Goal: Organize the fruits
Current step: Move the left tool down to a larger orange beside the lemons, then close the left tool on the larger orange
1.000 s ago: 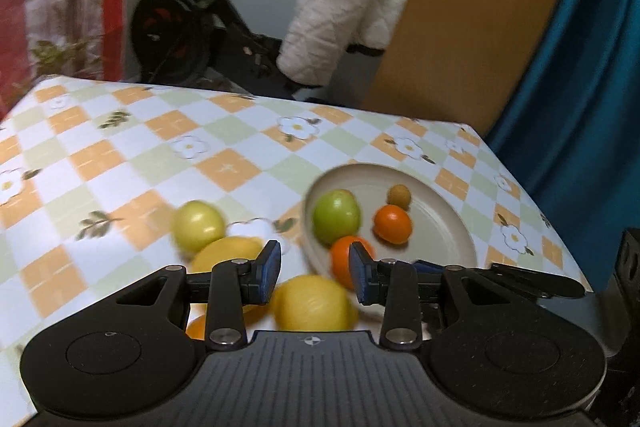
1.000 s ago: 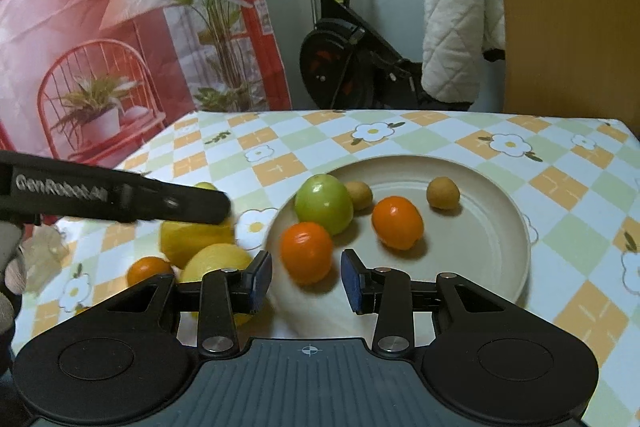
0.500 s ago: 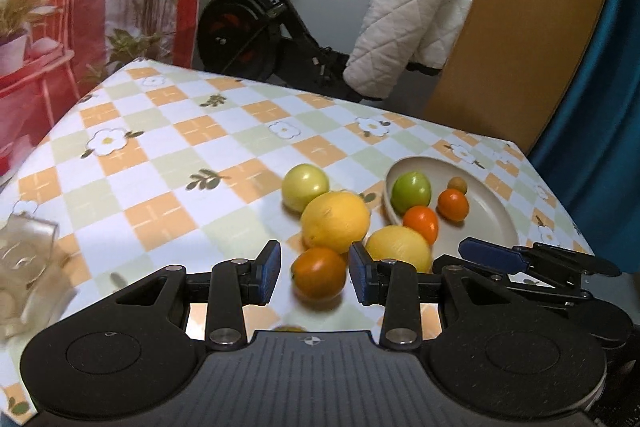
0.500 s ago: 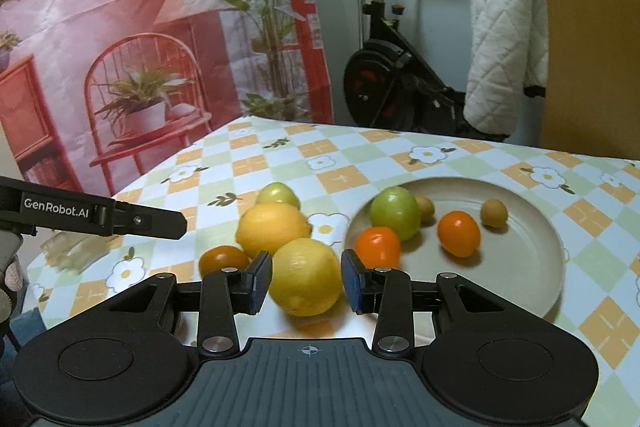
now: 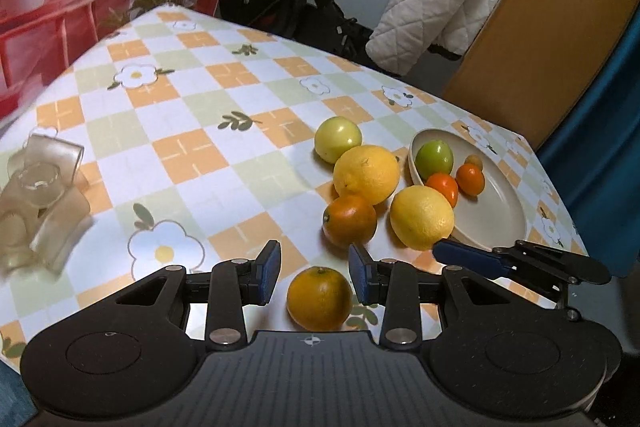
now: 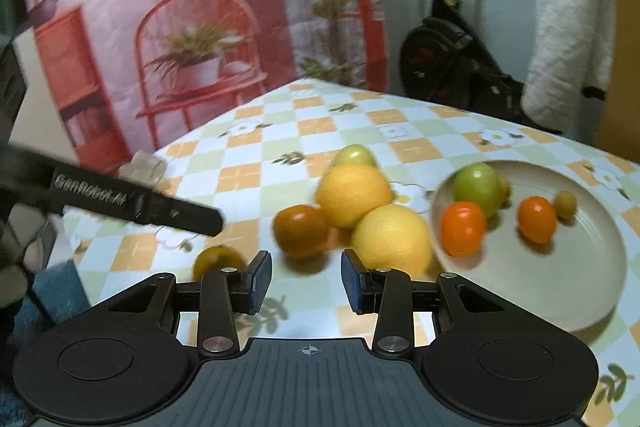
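The left tool (image 5: 313, 271) hangs open and empty over a round orange (image 5: 319, 298) at the near edge of the checked-cloth bench (image 5: 192, 155). The right tool (image 6: 306, 281) is open too, empty, beside two yellow lemons (image 6: 390, 241) against the beige round plate (image 6: 560, 287).

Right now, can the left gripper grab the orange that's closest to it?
Probably yes. The left gripper hangs right over the nearest orange, jaws apart, nothing between them and the fruit. But the orange looks about as wide as the gap, so the jaws may need to open more first.
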